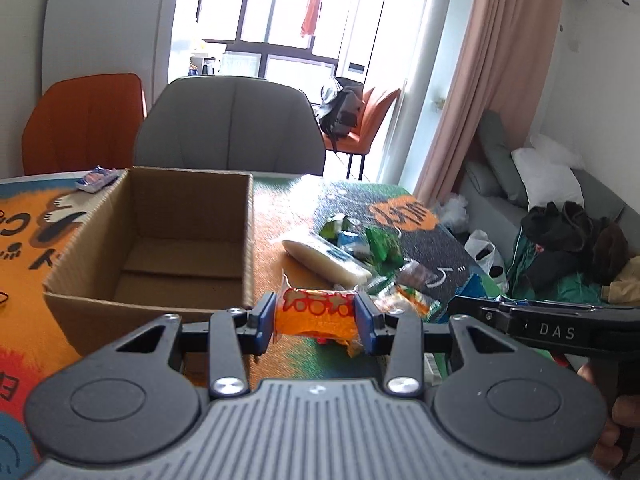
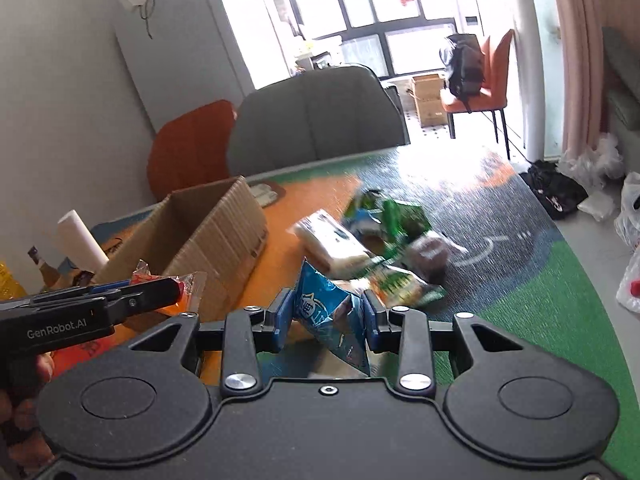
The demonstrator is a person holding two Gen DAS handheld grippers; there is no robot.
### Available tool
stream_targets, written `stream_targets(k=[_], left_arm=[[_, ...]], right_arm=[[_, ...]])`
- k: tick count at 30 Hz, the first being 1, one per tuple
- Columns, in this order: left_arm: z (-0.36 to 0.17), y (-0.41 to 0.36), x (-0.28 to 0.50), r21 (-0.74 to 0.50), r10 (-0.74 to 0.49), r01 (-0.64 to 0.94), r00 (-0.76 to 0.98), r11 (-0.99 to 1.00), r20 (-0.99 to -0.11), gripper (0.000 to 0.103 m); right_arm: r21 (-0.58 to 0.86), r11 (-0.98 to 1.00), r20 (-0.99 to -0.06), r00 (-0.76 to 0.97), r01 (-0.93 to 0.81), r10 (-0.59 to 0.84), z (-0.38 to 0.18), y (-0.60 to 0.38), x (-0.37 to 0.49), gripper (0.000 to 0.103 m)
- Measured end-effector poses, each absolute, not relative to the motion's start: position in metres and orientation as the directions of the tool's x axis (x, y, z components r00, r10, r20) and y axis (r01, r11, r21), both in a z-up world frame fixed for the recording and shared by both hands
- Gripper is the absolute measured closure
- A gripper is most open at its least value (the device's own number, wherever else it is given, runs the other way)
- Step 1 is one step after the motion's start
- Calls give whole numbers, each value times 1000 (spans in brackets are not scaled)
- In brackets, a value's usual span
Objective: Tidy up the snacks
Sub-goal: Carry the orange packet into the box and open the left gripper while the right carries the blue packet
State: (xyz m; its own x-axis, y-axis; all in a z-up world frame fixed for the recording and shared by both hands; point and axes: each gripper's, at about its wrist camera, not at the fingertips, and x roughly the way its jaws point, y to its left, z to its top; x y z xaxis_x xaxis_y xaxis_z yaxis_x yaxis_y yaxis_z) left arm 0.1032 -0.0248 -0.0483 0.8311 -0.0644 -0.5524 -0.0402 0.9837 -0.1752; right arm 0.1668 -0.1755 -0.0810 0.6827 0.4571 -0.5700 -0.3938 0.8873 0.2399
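My left gripper (image 1: 316,318) is shut on an orange snack packet (image 1: 316,314), held above the table just in front of the open cardboard box (image 1: 152,248). In the right wrist view my right gripper (image 2: 326,316) is shut on a blue snack bag (image 2: 332,320), also lifted off the table. The left gripper (image 2: 160,292) with its orange packet (image 2: 188,292) shows at the left of that view, beside the box (image 2: 212,236). A heap of snacks (image 1: 360,256) lies on the mat to the right of the box: a long pale packet (image 2: 332,240), green bags (image 2: 396,212) and a brown one.
A small blue-white packet (image 1: 96,178) lies behind the box's far left corner. A grey chair (image 1: 228,128) and an orange chair (image 1: 84,120) stand behind the table. A white roll (image 2: 82,240) and bottles stand at the left. A sofa with clothes (image 1: 560,232) is to the right.
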Motion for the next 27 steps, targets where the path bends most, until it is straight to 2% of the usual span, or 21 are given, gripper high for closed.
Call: stream_targets(k=[27], left_arm=[[-38,77,122,-218,9,-159,828,963,-561,62]], right_arm=[[219,843,-563,642,-491,520,-55,-77,205,68]])
